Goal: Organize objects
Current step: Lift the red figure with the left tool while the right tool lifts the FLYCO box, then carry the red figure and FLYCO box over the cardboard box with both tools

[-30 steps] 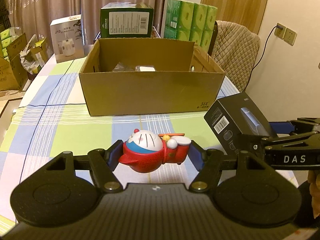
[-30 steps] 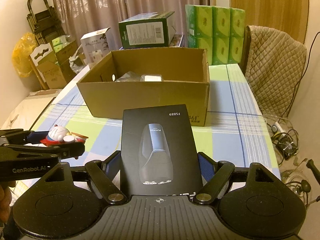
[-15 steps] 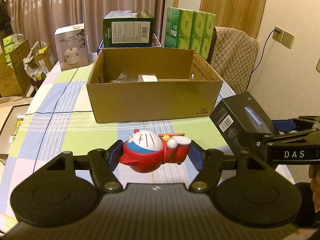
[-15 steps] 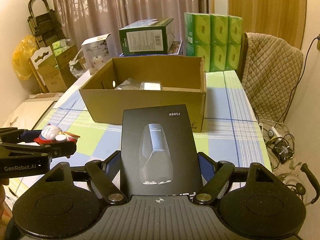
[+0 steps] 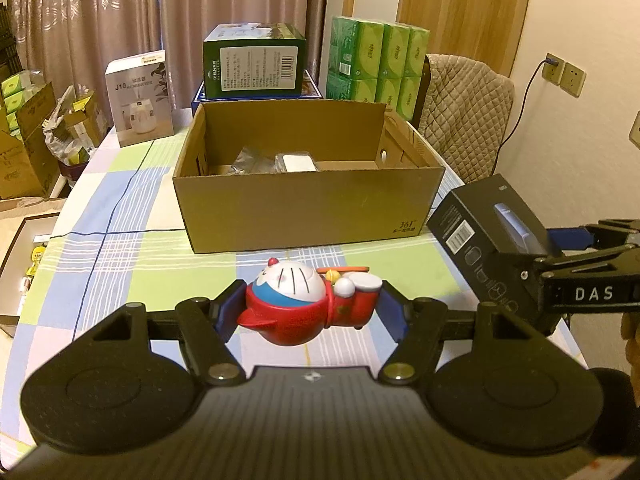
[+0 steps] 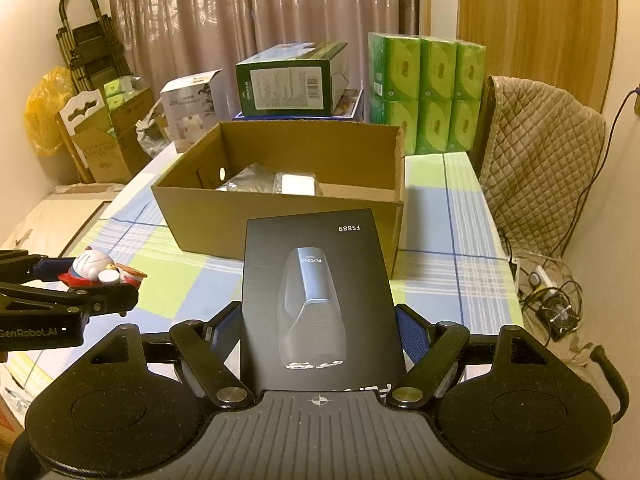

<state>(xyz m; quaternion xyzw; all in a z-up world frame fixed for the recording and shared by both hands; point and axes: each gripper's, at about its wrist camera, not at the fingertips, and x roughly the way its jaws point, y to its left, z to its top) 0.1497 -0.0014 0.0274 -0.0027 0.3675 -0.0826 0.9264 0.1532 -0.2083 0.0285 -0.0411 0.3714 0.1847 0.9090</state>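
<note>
My left gripper (image 5: 310,310) is shut on a red, white and blue cat figurine (image 5: 304,302), held above the checked tablecloth (image 5: 120,264). From the right wrist view the figurine (image 6: 98,266) shows at far left in the left gripper (image 6: 80,280). My right gripper (image 6: 320,336) is shut on a black shaver box (image 6: 316,300), flat face up; the same box (image 5: 486,236) appears at right in the left wrist view. Ahead of both stands an open cardboard box (image 5: 308,208) (image 6: 192,216) holding a silver bag (image 5: 252,160) and a small white box (image 5: 298,162).
Behind the cardboard box are a green carton (image 5: 254,64), a white humidifier box (image 5: 140,100) and stacked green tissue packs (image 5: 376,66). A quilt-covered chair (image 5: 468,116) stands at the right. Cartons (image 5: 28,140) crowd the floor at left; cables and a small fan (image 6: 560,314) lie at right.
Both grippers have risen and tilted a little: the cardboard box sits lower in both views and more of its inside shows. Each keeps its hold.
</note>
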